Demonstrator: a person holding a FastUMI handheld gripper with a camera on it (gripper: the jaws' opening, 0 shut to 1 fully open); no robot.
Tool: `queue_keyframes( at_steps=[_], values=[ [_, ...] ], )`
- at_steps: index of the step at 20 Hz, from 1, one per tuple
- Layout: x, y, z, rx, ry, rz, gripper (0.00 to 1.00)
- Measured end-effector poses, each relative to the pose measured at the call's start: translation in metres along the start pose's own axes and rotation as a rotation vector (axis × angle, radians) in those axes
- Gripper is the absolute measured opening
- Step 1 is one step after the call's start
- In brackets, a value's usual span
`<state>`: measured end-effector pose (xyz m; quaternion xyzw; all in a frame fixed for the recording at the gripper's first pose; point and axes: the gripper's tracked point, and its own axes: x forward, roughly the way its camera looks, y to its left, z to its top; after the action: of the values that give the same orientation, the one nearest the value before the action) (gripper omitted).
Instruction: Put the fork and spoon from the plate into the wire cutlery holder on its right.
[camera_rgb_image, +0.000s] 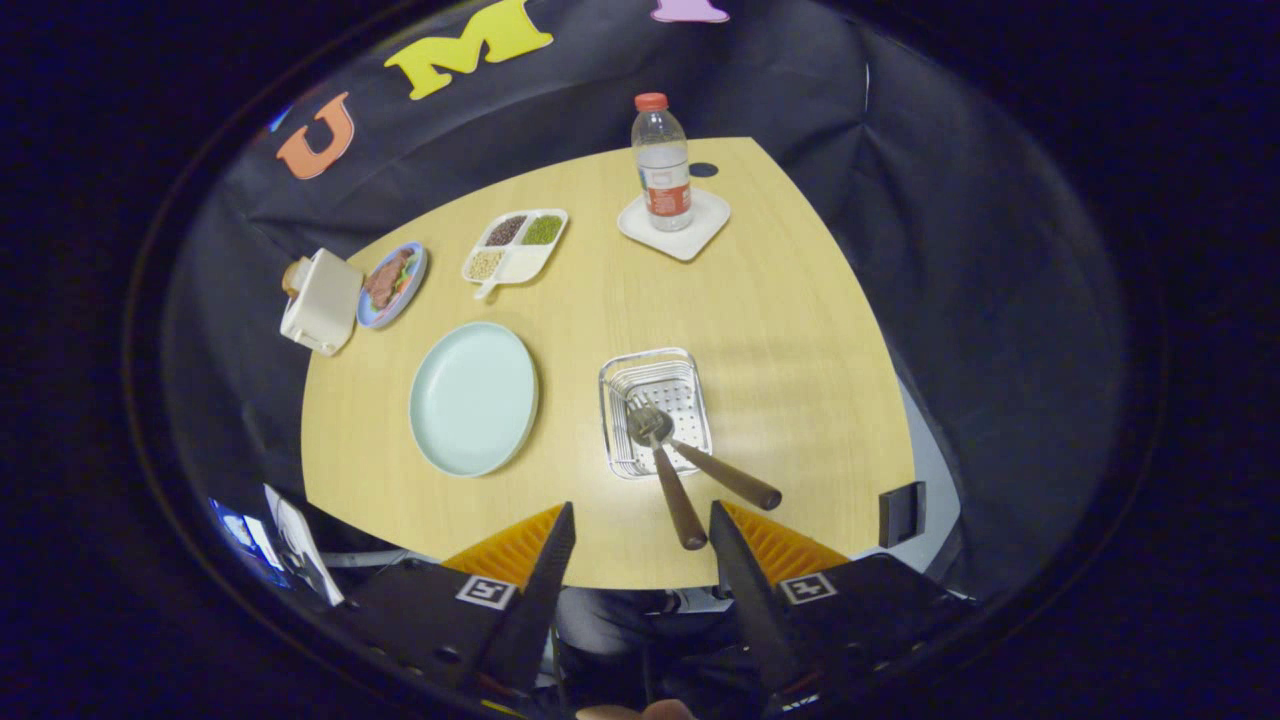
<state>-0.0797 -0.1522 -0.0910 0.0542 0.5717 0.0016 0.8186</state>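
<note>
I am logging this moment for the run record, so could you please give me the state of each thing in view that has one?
Pale green round plate: bare, no cutlery on it.
Wire cutlery holder: upright, holding both utensils.
Fork with brown handle: head in the holder, handle leaning out over its rim.
Spoon with brown handle: likewise.
Clear plastic water bottle: upright, red cap on, standing on a white coaster.
Gripper: open, holding nothing.
</note>
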Motion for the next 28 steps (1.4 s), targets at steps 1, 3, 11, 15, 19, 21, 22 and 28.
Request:
queue_keyframes(
  at_steps=[1, 3, 11, 15, 19, 21, 22, 28],
  values=[
    [-0.002, 0.002, 0.009, 0.008, -0.049, -0.004, 0.69],
    [-0.004, 0.007, 0.025, 0.007, -0.158, -0.006, 0.92],
    [-0.037, 0.045, 0.036, -0.077, -0.499, 0.064, 0.96],
    [-0.076, 0.059, 0.047, -0.111, -0.788, 0.058, 0.96],
    [-0.110, 0.080, 0.056, -0.134, -1.059, 0.037, 0.96],
    [-0.116, 0.089, 0.051, -0.145, -1.149, 0.012, 0.96],
    [-0.112, 0.094, 0.046, -0.149, -1.162, 0.002, 0.96],
    [-0.101, 0.128, 0.031, -0.131, -1.186, 0.044, 0.96]
  ],
)
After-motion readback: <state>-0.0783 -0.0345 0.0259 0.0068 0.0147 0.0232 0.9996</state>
